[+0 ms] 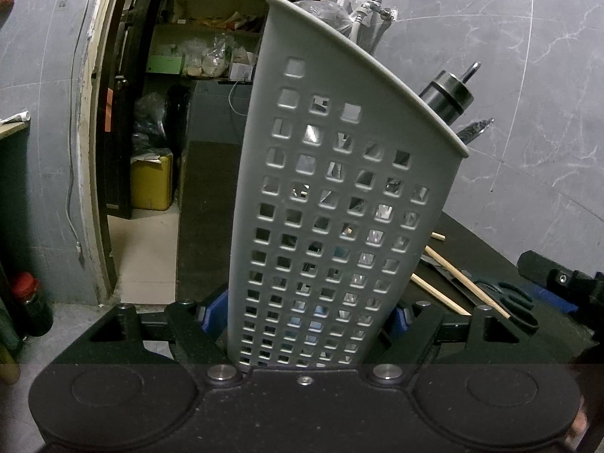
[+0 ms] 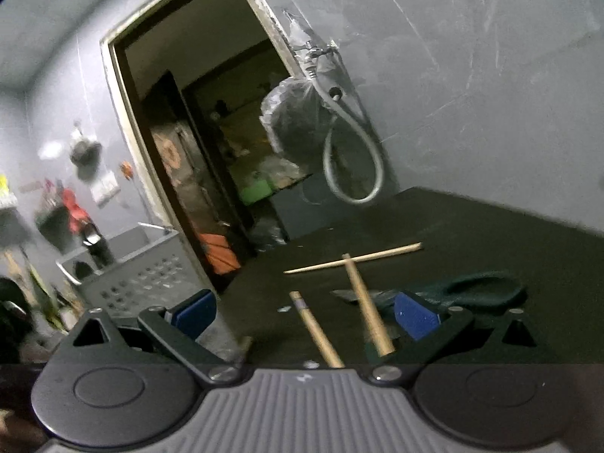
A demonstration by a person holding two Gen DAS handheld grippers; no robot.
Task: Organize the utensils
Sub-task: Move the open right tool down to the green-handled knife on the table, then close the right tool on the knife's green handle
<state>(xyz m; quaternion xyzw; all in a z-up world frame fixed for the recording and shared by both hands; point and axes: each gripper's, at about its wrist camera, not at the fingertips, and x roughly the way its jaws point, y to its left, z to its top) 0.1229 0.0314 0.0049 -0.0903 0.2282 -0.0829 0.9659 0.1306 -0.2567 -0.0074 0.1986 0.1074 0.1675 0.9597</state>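
step: pick chopstick (image 2: 368,302) | left hand-held gripper (image 1: 305,317) clamps holder (image 1: 339,188); keep steady | right hand-held gripper (image 2: 305,313) wide, empty; straddle one stick on desk (image 2: 490,234)

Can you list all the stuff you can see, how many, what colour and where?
utensil holder: one, grey with square holes, clamped in the left gripper
handle: one, dark and metal, poking out of the holder's top
chopsticks: three, pale wood, loose on the dark table
scissors: one pair, dark green handles, on the table by the chopsticks
hose: one, grey, looped on the wall
left gripper: black with blue pads, gripping the holder
right gripper: black with blue pads, open over the chopsticks
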